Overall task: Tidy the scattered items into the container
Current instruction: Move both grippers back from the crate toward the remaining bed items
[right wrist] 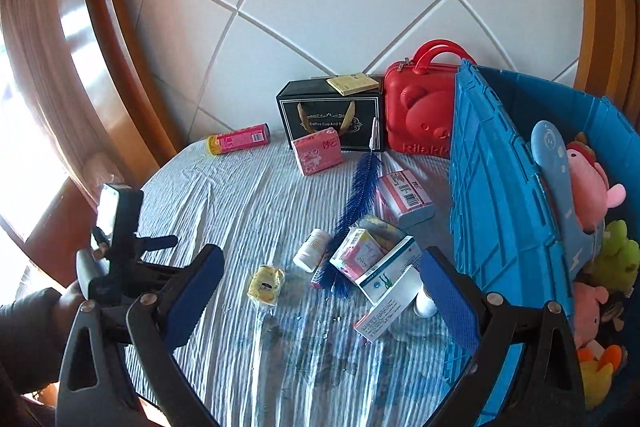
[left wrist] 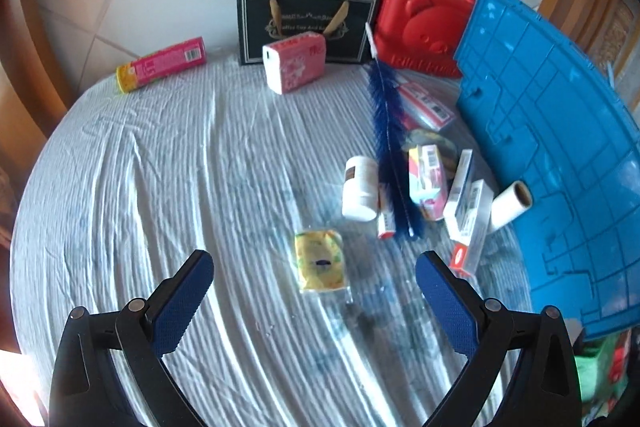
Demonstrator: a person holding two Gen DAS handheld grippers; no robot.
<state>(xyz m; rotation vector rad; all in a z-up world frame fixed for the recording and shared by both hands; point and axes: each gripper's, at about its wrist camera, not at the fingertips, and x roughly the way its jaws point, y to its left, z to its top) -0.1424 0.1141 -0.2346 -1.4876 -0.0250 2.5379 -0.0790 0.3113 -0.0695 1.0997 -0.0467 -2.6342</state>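
Observation:
A blue crate (left wrist: 552, 131) (right wrist: 492, 211) stands at the table's right side, with plush toys (right wrist: 596, 179) inside it. Scattered beside it lie a yellow packet (left wrist: 320, 261) (right wrist: 266, 285), a white bottle (left wrist: 360, 193) (right wrist: 312, 249), a blue feather brush (left wrist: 390, 131) (right wrist: 358, 203), several small boxes (left wrist: 466, 203) (right wrist: 384, 267) and a white roll (left wrist: 512, 203). My left gripper (left wrist: 314, 287) is open, low over the cloth, with the yellow packet just beyond its fingertips. My right gripper (right wrist: 322, 281) is open and empty above the table.
At the back stand a black gift box (left wrist: 304, 23) (right wrist: 332, 115), a red bear case (left wrist: 420, 23) (right wrist: 420, 103), a pink tissue pack (left wrist: 294, 65) (right wrist: 318, 151) and a pink tube (left wrist: 162, 65) (right wrist: 238, 139). A person's hand (right wrist: 60, 311) holds the left gripper.

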